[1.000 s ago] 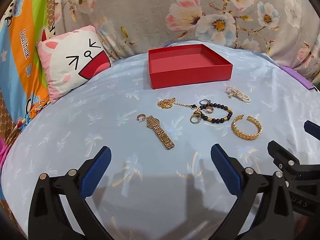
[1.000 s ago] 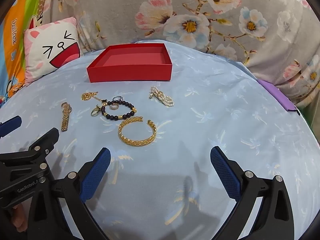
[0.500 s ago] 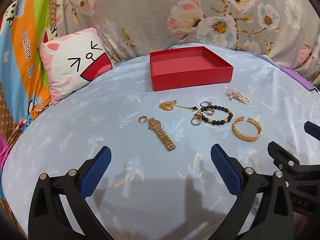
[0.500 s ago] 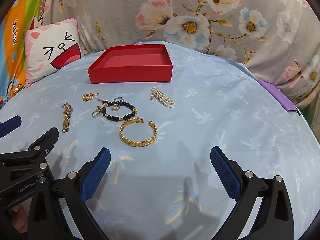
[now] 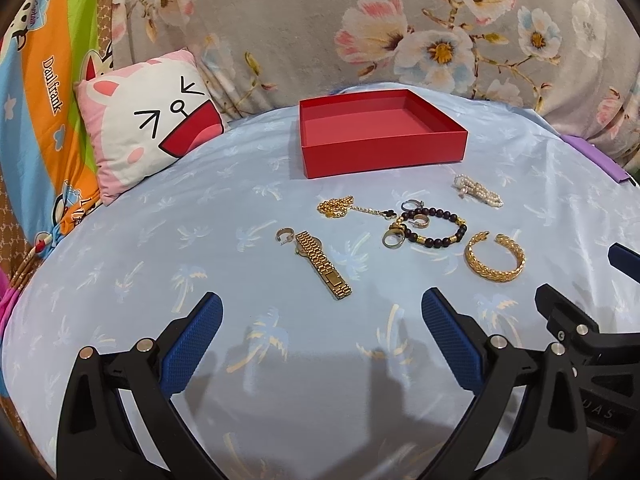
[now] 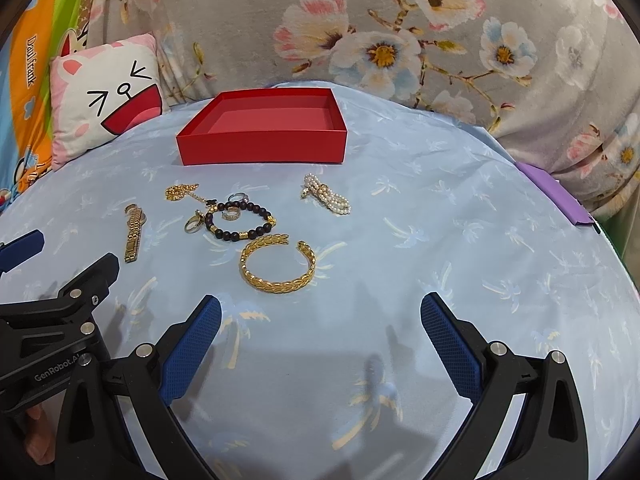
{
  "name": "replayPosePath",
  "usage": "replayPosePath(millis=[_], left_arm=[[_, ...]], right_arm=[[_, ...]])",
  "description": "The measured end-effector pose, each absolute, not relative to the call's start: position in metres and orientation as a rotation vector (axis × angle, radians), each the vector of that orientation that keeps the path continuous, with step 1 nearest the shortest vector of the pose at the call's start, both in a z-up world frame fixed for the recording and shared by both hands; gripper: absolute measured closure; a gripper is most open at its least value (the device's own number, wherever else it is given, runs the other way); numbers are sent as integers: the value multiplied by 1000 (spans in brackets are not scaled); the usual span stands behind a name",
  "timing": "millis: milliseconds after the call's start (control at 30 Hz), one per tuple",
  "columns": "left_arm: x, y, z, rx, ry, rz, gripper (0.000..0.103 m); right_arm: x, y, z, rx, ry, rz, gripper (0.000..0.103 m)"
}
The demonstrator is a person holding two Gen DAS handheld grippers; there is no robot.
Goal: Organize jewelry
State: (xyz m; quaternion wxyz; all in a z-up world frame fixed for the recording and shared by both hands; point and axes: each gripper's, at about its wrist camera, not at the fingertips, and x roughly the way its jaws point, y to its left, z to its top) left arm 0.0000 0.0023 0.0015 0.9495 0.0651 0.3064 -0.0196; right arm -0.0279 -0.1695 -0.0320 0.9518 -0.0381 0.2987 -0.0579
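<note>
1. The surface was a bed covered by a pale blue sheet [image 5: 120,264] printed with palm trees, backed by grey fabric with large flowers [image 5: 400,28].
2. A pink-and-white cartoon cat pillow [image 5: 152,120] leaned at the back left, next to a striped orange, green and blue cloth [image 5: 36,92]; a purple strip [image 6: 554,196] lay at the sheet's right edge.
3. An open red box [image 5: 380,132] sat at the back of the sheet, its long side running left to right, with nothing inside.
4. The jewelry lay in front of the box, all on the sheet. A gold watch [image 5: 322,264] ran its long axis diagonally, from far left to near right in the left wrist view, with a small hoop earring [image 5: 285,235] just beside its far end.
5. A gold chain [image 5: 340,206] stretched sideways toward a dark beaded bracelet [image 5: 434,228], with several rings [image 5: 394,238] touching or just beside that bracelet.
6. A gold braided cuff [image 6: 278,266] lay with its opening facing the box; a pearl piece [image 6: 326,196] lay apart, angled from far left to near right.
7. The left hand-held gripper [image 5: 320,344] and the right hand-held gripper [image 6: 320,344] both hung above the near sheet, released wide and holding nothing, side by side.
</note>
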Motion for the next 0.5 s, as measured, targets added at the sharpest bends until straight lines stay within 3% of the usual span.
replayPosePath(millis=[500], left_arm=[[0, 2, 1, 133, 625, -40, 6]], right_arm=[[-27, -169, -32, -77, 607, -117, 5]])
